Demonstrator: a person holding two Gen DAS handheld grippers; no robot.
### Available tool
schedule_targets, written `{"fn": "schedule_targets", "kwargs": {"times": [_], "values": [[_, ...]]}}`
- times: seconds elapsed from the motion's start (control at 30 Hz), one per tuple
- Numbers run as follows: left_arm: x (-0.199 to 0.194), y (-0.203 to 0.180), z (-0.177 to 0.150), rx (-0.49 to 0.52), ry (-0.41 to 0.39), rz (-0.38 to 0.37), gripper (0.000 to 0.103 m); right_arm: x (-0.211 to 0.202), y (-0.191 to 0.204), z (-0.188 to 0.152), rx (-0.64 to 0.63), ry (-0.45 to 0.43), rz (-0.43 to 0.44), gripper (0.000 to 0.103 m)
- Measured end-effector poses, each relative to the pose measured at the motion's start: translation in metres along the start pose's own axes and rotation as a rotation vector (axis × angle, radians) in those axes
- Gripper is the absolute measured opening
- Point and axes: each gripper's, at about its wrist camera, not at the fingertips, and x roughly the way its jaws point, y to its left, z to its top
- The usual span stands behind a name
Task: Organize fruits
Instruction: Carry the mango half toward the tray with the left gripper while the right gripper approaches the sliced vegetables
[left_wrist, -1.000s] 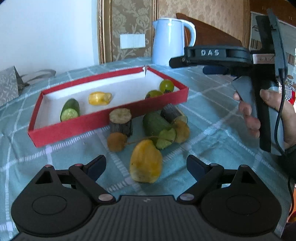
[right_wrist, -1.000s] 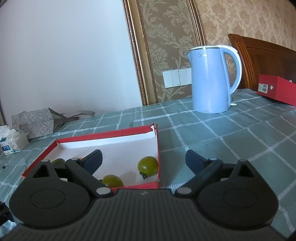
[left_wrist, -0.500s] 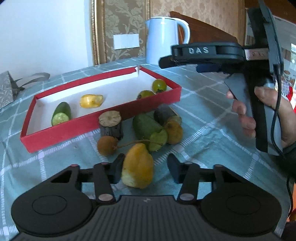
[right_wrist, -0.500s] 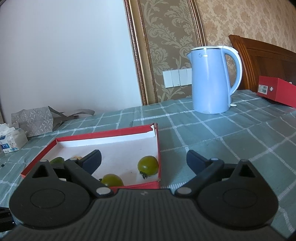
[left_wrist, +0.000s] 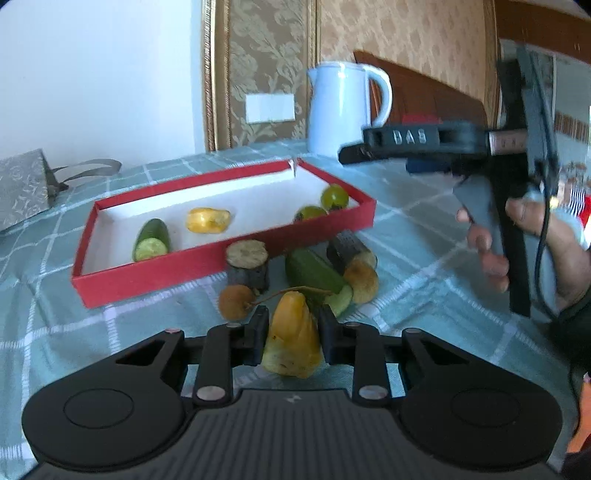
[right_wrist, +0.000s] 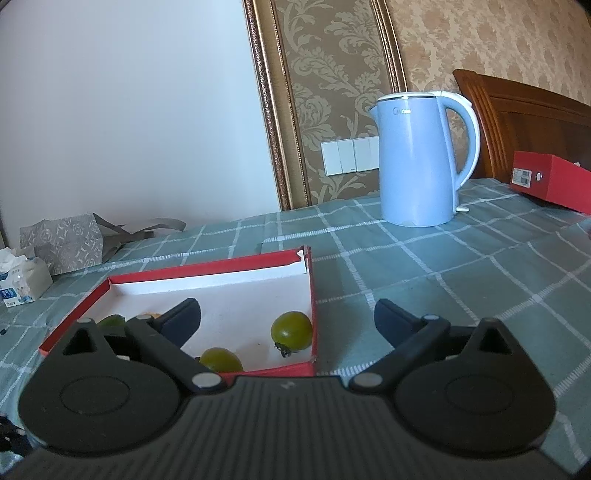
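My left gripper (left_wrist: 292, 334) is shut on a yellow fruit piece (left_wrist: 291, 341) just above the cloth, in front of the red tray (left_wrist: 221, 264). The tray holds a cucumber piece (left_wrist: 150, 240), a yellow piece (left_wrist: 207, 220) and two green tomatoes (left_wrist: 334, 196). Loose pieces lie before the tray: a brown round fruit (left_wrist: 235, 302), a dark log piece (left_wrist: 248, 264), a cucumber (left_wrist: 312, 273) and another dark piece (left_wrist: 354, 258). My right gripper (right_wrist: 288, 321) is open and empty, hovering over the tray's right end (right_wrist: 312, 295) near the tomatoes (right_wrist: 291, 329); it shows in the left wrist view (left_wrist: 424, 140).
A blue kettle (right_wrist: 421, 158) stands behind the tray on the green checked tablecloth (right_wrist: 443, 266). A grey gift bag (right_wrist: 62, 243) and tissue pack (right_wrist: 22, 280) sit at the far left. A red box (right_wrist: 550, 181) lies at the far right.
My left gripper moved forward and closed its jaws on the yellow fruit piece, which was lying free between open fingers a second ago. The right gripper barely moved.
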Motion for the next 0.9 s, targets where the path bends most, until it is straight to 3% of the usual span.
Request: {"fn": "schedule_targets", "kwargs": {"times": [0.33,0.6,0.9], "values": [[-0.026,0.048,-0.008,-0.142,-0.051,0.096,0.028,-0.003,-0.005,-0.002,0.015,0.013,-0.003,0.099],[-0.032,0.072,-0.009,-0.225,-0.077,0.169,0.028,-0.017,0.001,-0.015,-0.038,0.050,0.008,0.088],[-0.034,0.081,-0.010,-0.261,-0.081,0.188,0.028,-0.021,0.014,-0.034,-0.075,0.172,0.078,0.065]]}}
